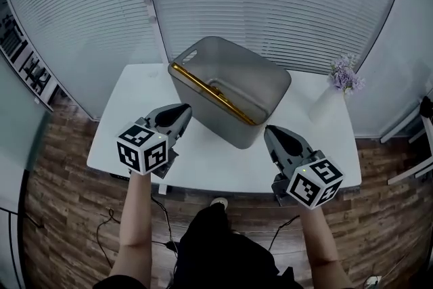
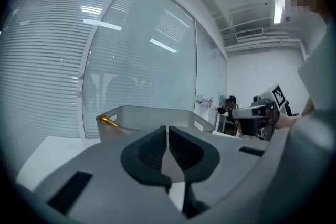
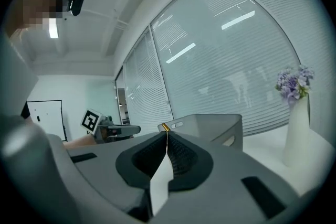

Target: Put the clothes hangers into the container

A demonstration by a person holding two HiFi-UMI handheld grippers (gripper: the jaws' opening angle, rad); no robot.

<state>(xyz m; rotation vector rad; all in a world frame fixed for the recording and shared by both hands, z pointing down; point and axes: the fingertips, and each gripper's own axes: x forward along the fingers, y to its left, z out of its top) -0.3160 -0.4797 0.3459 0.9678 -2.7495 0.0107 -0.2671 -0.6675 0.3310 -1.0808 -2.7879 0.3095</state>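
Note:
A grey plastic container (image 1: 270,88) stands on the white table (image 1: 128,112). A gold clothes hanger (image 1: 213,94) lies slanted inside it, one end sticking over the far left rim (image 2: 107,121), the other tip showing above the near rim (image 3: 165,127). My left gripper (image 1: 184,109) hovers just left of the container, jaws shut with nothing between them. My right gripper (image 1: 269,132) is by the container's near right corner, its jaws also shut and empty. Both grippers stay apart from the hanger.
A white vase with purple flowers (image 1: 336,93) stands on the table's right side, also seen as a vase (image 3: 296,128) to the right. Window blinds run behind the table. Cables lie on the wooden floor (image 1: 67,213) under the table's front edge.

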